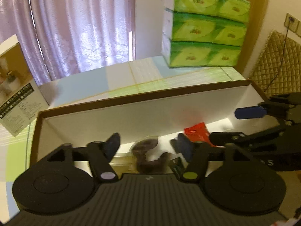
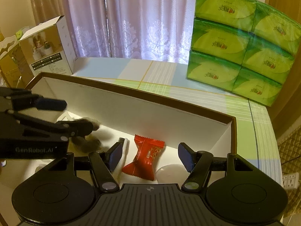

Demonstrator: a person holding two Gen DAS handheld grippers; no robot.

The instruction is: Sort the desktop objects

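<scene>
A large shallow box [image 1: 131,99] [image 2: 150,96] with a brown rim and white walls lies on the checked tablecloth. Inside it are a red wrapped candy [image 2: 144,157] [image 1: 197,131], a dark brown fuzzy item [image 1: 148,150] [image 2: 88,141], a white brush-like stick [image 2: 123,150] and a white round lid [image 2: 170,173]. My left gripper [image 1: 148,146] [image 2: 79,114] stands open over the brown item and holds nothing. My right gripper [image 2: 150,155] [image 1: 224,125] is open above the candy, which lies between its fingers, untouched.
A stack of green tissue packs [image 1: 205,26] [image 2: 240,45] stands behind the box at the right. A printed carton [image 1: 15,86] [image 2: 49,45] stands at the back left. A small dark packet [image 1: 176,164] lies beside the brown item. Curtains hang behind the table.
</scene>
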